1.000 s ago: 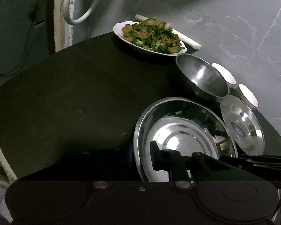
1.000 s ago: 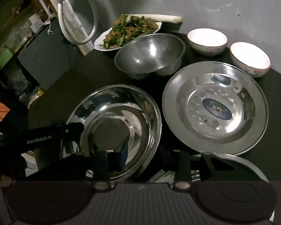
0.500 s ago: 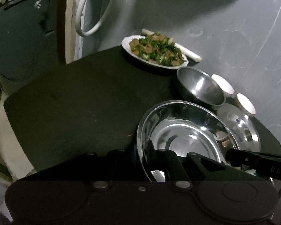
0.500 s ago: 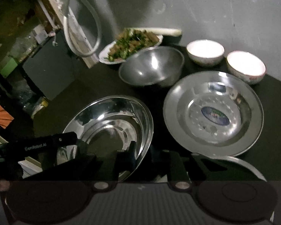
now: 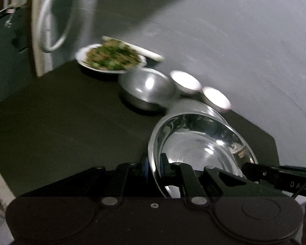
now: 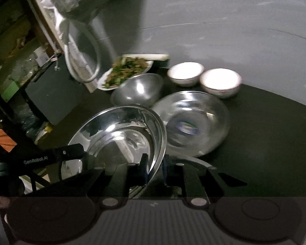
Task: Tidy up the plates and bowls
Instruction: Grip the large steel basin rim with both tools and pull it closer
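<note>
Steel basin (image 5: pixel 201 143), rim clamped by both grippers' fingers (image 5: pixel 164 163), tilted downward

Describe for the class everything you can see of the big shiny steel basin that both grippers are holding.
The steel basin is wide, round and mirror-polished, with a thin rolled rim and nothing in it. The left gripper and the right gripper each pinch its rim on opposite sides. It sits tilted, partly overlapping the flat steel plate beside it. Whether it clears the dark table is unclear.
</note>
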`<state>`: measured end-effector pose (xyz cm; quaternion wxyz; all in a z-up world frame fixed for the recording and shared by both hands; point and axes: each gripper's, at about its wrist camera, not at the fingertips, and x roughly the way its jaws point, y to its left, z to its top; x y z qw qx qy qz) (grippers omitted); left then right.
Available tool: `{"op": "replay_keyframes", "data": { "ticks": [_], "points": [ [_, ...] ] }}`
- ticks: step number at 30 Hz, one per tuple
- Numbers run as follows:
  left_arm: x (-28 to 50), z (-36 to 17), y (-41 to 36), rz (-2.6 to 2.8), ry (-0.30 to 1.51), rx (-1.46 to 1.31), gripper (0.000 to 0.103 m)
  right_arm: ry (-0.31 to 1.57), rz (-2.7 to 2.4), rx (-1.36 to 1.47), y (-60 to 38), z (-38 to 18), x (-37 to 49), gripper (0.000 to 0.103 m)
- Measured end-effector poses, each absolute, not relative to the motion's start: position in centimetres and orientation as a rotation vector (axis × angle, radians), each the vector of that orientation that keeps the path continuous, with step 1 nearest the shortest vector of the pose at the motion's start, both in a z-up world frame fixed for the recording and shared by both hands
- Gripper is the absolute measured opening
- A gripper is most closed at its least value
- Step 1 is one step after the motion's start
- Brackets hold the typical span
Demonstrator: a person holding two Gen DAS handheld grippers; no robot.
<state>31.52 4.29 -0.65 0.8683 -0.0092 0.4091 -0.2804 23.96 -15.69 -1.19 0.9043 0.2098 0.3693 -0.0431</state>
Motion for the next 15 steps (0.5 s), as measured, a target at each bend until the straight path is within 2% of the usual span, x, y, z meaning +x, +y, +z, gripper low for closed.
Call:
{"op": "replay_keyframes", "data": {
  "ticks": [8, 15],
  "points": [
    [27.7, -2.1, 0.6, -0.614, 0.9, 0.108, 0.013, 0.82, -0.156, 0.392, -18.6, -2.2, 18.9, 0.017],
    [26.1, -2.5, -0.5, -0.574, 0.9, 0.205, 0.016, 0.886, -0.154, 0.302, -18.2, -3.2, 17.7, 0.019]
  ]
}}
